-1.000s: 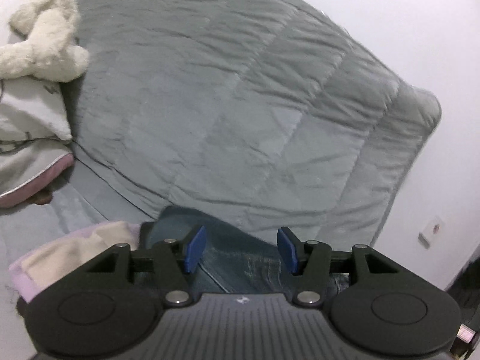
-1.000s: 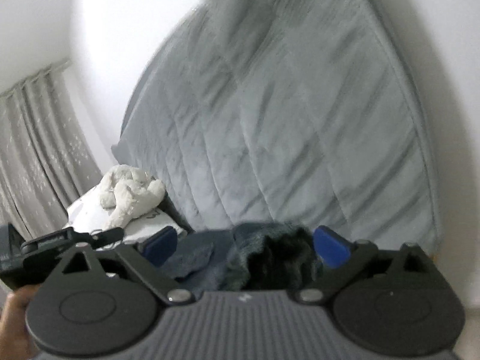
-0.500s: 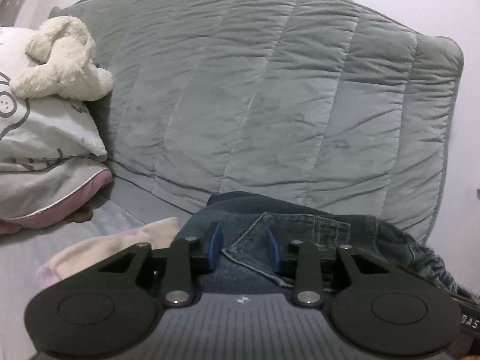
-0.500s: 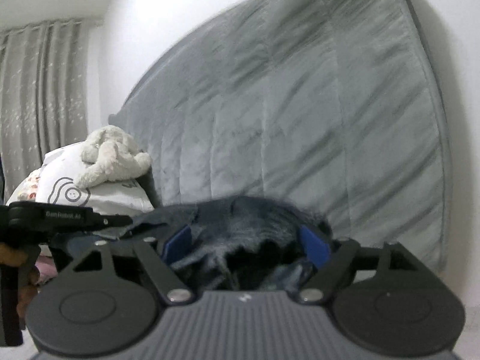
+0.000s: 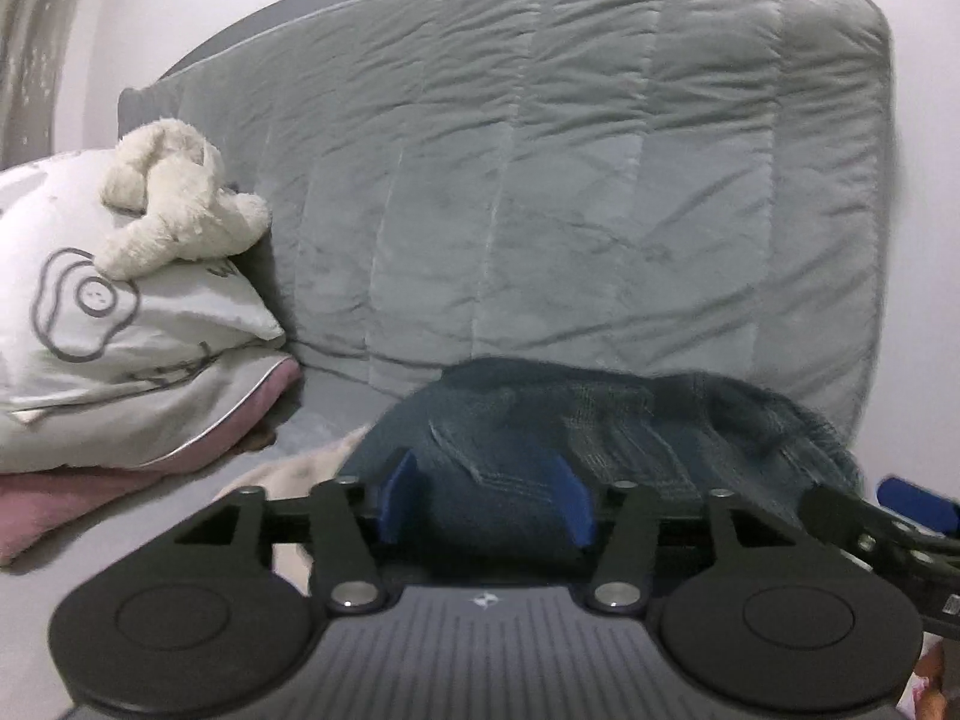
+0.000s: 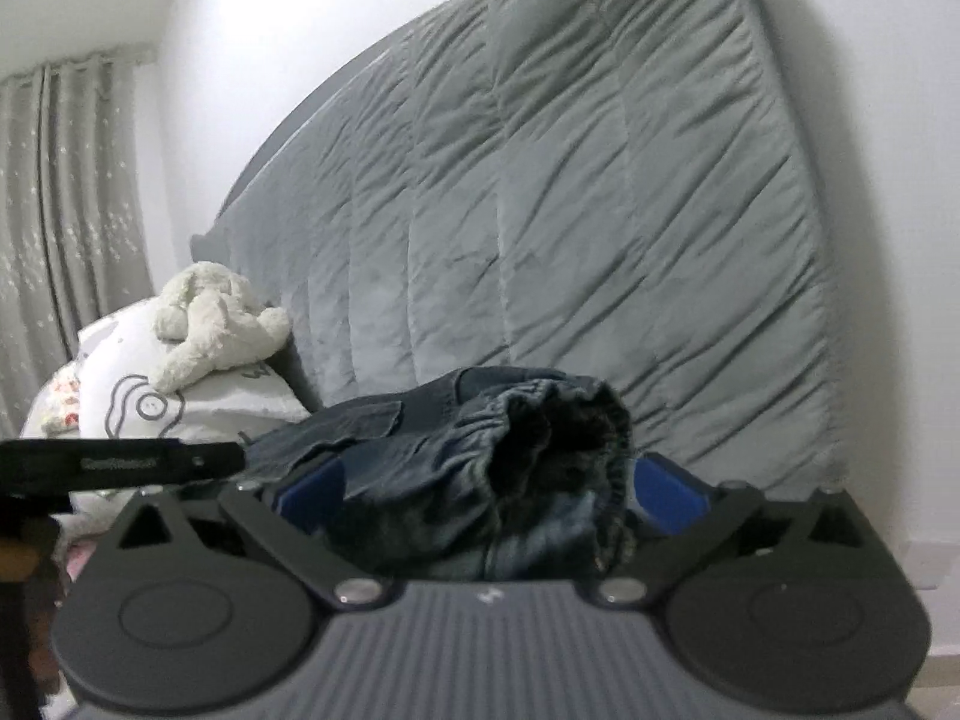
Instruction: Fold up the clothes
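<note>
A bundle of dark blue jeans [image 5: 600, 420] lies bunched on the bed in front of both grippers. In the left wrist view my left gripper [image 5: 487, 501] has its blue pads on either side of a denim fold. Its jaws are opening and the cloth sits loosely between them. In the right wrist view my right gripper [image 6: 489, 492] is spread wide and still opening, with the rumpled jeans [image 6: 480, 456] heaped between its pads. The left gripper's black body [image 6: 120, 462] reaches in from the left edge there. One blue pad of the right gripper [image 5: 912, 504] shows at the left view's right edge.
A grey quilted duvet [image 5: 570, 180] rises behind the jeans. At the left a white pillow [image 5: 120, 348] carries a cream plush toy [image 5: 174, 198], over a pink cushion [image 5: 48, 498]. A pale garment [image 5: 288, 468] lies beside the jeans. Curtains [image 6: 66, 210] hang at the far left.
The left jaws pinched a denim fold half a second ago and have since spread apart. The right jaws widened too. Both views swung, and the jeans now sit bunched lower between the pads.
</note>
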`<state>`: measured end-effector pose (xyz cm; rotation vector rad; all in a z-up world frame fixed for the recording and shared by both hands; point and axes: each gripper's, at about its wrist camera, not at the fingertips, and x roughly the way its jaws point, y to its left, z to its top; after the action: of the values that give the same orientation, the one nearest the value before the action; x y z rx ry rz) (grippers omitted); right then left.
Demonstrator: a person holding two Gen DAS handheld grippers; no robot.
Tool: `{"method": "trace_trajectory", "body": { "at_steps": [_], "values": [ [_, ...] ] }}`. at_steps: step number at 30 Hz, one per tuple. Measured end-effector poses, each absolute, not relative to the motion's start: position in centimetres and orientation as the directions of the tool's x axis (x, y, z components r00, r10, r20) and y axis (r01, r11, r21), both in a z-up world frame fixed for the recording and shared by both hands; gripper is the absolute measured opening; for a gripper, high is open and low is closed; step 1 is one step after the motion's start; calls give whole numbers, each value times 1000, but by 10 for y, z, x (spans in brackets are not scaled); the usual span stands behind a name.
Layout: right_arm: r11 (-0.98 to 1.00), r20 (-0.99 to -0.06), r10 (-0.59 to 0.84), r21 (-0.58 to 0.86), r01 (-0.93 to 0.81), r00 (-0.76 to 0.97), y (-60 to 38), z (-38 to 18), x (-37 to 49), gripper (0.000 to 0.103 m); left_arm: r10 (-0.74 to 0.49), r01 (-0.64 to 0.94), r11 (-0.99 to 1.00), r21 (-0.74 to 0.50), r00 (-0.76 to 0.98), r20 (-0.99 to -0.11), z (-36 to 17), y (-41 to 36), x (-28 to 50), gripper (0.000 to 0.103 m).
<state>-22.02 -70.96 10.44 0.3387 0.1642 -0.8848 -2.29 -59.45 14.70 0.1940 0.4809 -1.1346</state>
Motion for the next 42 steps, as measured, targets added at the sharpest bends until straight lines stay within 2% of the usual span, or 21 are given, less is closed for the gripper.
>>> {"method": "trace_trajectory", "body": {
  "at_steps": [6,15,20,24,29,34,38,42],
  "values": [
    [583,-353,-702,212,784,618,-668,116,-247,103,-788,908,412,-78,312,-531,152,-551,-75,76],
    [583,-409,-678,207,786,611,-621,122,-278,103,-728,888,456,-63,331,-601,148,-497,-113,80],
    [574,-417,-675,222,788,609,-604,120,-288,103,-685,864,501,-43,366,-629,146,-479,-123,88],
    [538,-471,-682,197,820,560,-596,115,-290,103,-635,850,527,-12,384,-670,138,-471,-131,102],
    [539,-479,-683,178,823,551,-584,112,-293,103,-619,843,538,-21,378,-689,130,-462,-144,103],
    [541,-488,-683,162,825,544,-570,116,-301,103,-590,809,582,-81,352,-726,127,-453,-149,103],
    [550,-483,-673,180,815,561,-555,121,-317,103,-603,783,607,-138,340,-722,128,-438,-154,103],
    [559,-485,-672,164,813,560,-547,125,-318,103,-579,749,648,-139,366,-728,125,-425,-158,103]
  ]
}}
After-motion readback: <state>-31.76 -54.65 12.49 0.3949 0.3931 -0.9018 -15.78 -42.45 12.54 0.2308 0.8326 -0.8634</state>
